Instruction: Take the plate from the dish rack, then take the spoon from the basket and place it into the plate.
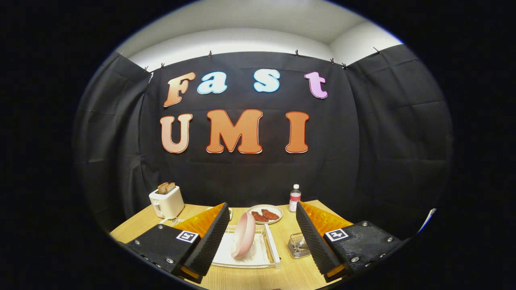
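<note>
**Step one pending: plate not yet taken**

The tongs (258, 241) stand wide apart, holding nothing, above the near edge of the worktop (290, 274). Between and just ahead of the fingers the pink plate (244, 235) stands on edge in the white rack (271, 246). Judged next: advance and close on the plate's rim. The wire basket (297, 245) sits just beside the rack; no spoon can be made out. Beyond: a dish of food (265, 214), bottle (295, 197), toaster (166, 201). Nothing obstructs the approach.
</note>
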Motion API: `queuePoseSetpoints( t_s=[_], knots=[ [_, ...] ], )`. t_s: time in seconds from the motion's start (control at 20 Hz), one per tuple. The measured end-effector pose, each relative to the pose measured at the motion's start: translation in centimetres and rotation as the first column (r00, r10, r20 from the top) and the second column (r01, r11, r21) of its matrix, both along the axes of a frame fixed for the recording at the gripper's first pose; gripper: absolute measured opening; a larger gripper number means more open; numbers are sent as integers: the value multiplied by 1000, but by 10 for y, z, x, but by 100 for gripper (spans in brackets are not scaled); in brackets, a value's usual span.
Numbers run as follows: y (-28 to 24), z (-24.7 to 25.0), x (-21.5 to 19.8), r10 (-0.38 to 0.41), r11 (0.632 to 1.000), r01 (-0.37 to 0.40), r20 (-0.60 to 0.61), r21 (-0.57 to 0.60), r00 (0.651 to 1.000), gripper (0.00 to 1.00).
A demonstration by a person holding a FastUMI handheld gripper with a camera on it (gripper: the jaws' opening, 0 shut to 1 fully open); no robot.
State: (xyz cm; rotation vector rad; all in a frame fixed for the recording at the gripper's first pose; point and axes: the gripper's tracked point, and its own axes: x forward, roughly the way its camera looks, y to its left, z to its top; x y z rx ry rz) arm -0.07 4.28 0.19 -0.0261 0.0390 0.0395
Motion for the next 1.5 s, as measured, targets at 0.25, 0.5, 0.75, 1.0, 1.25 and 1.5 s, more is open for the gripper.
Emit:
queuePoseSetpoints(
  t_s=[0.25,0.5,0.75,1.0,1.25,1.5],
  knots=[
    [12,-7,20,35,999,-35,-16,-8,999,98],
    [20,-18,59,59,998,-61,-55,-32,997,98],
    [29,-46,94,86,993,-94,-102,-76,991,99],
    [34,-93,124,92,992,-108,-197,-72,976,99],
    [35,-142,145,89,991,-113,-295,-65,951,99],
    [38,-172,154,85,995,-101,-371,-24,925,98]
  ],
)
